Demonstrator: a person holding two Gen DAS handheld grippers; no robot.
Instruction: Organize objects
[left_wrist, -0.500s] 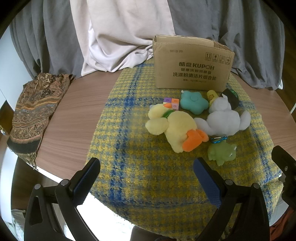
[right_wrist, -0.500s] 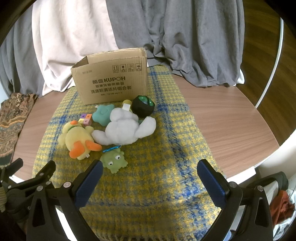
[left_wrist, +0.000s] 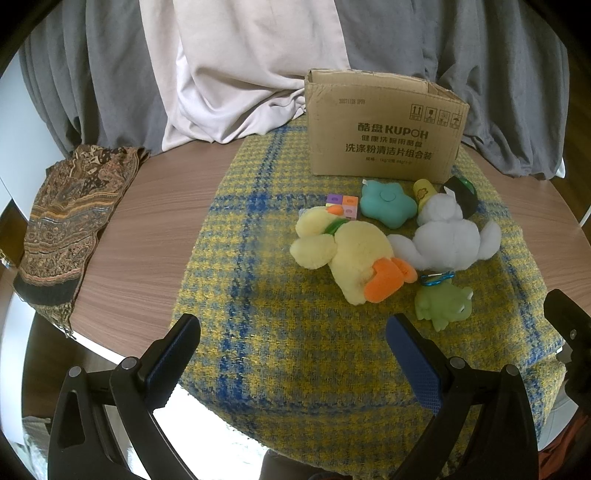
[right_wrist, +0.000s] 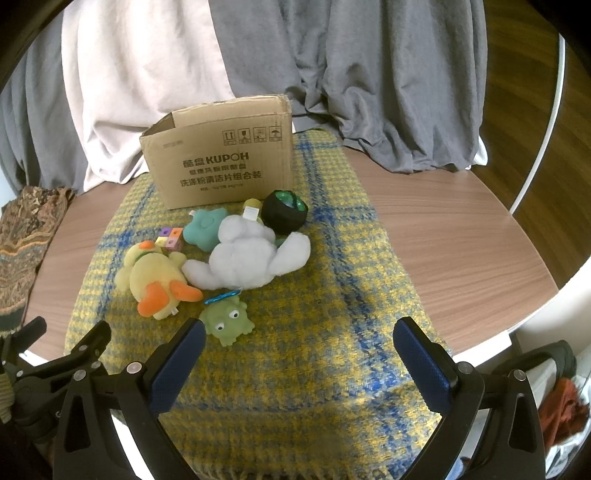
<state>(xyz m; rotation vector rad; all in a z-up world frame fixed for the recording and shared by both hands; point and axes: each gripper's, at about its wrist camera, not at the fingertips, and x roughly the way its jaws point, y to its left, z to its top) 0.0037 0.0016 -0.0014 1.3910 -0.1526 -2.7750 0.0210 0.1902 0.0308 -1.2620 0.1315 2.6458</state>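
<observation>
Cardboard box (left_wrist: 384, 136) open-topped, contents hidden, yellow duck plush (left_wrist: 347, 254) just outside

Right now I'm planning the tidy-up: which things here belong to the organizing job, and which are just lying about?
Job: cardboard box, yellow duck plush, grey plush, green frog toy, teal star toy, colored cubes, black ball.

Lying about: patterned scarf, checked blanket, draped sheets.

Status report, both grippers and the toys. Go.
Left gripper open, empty; right gripper open, empty. Small green frog toy nearest, on yellow-blue plaid cloth. Brown cardboard box behind pile, path unobstructed.
</observation>
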